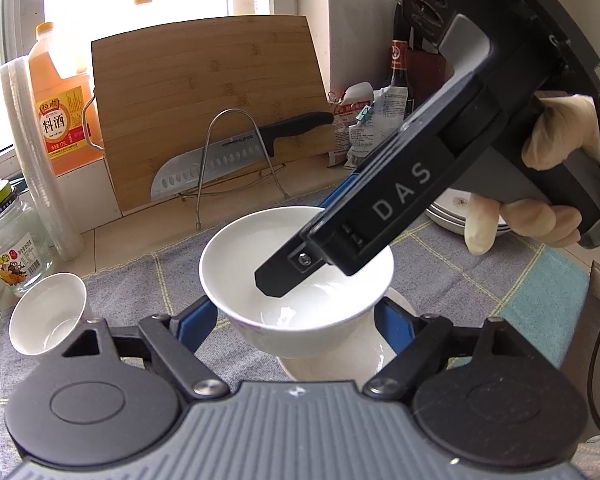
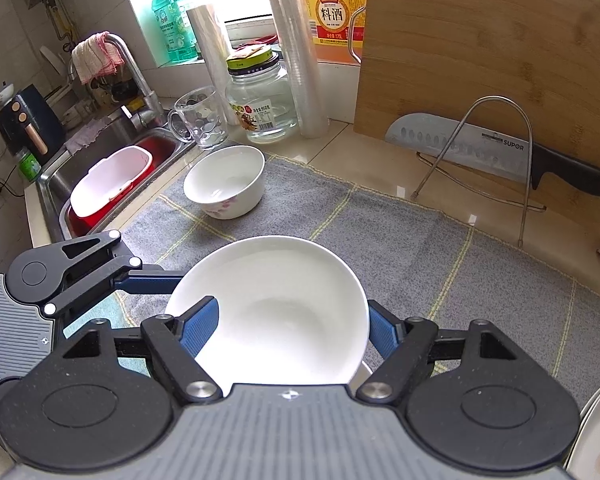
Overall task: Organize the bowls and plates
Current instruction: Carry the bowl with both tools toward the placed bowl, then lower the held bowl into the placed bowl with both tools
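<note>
Cradling the plain white ceramic bowl (image 1: 296,264) in the middle of the left-wrist frame, your left tongs (image 1: 296,318) have a blue pad against each side of its lower body, and they look closed on it. The bowl sits above a second white dish (image 1: 340,364), which peeks out beneath it at lower centre, over the grey woven mat with yellow lines (image 1: 480,280).

Your right tongs (image 2: 292,330) come in from the upper right of that frame, gripped by a gloved hand (image 1: 556,136). They straddle the far rim: one black finger hangs inside the hollow, the other sits outside the wall. The jaws stand moderately wide and are not pinching the wall.

In the right-wrist frame that same bowl fills the lower centre, with the left pad over its inside and the right pad outside its edge.

A smaller white bowl with a pink flower print (image 2: 224,184) rests on the mat toward the upper left, near the steel sink (image 2: 52,184). A stack of white plates (image 2: 596,440) shows at the lower right edge.

Along the top, a bamboo cutting board (image 2: 480,60) leans upright, with a black-handled kitchen knife (image 2: 480,148) in a wire rack (image 2: 496,120) in front of it.
</note>
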The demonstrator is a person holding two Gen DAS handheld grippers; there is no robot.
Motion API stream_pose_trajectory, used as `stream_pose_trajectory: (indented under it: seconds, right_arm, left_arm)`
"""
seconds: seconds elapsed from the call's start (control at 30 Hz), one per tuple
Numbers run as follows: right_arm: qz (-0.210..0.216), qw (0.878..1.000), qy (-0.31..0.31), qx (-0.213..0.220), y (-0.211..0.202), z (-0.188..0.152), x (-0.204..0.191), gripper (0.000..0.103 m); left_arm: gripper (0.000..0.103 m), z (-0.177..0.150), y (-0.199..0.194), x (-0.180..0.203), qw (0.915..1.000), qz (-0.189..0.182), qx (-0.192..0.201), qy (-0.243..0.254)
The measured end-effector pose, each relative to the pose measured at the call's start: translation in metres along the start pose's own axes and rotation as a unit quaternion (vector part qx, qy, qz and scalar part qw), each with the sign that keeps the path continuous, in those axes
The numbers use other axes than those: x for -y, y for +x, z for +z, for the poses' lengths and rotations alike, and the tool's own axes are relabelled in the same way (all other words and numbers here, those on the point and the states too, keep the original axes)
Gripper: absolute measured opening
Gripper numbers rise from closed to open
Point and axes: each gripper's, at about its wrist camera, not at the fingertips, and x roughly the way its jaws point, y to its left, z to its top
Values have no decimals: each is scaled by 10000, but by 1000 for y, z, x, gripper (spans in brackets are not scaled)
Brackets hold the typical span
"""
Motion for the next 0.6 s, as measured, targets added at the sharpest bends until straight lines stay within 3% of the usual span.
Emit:
stream_pose_trajectory:
  seconds: [0.6]
  right_arm:
    - [-76, 9991, 301, -276, 2, -29, 12, 83]
  left_arm:
    - [85, -9, 11, 13, 9991, -328, -272, -4]
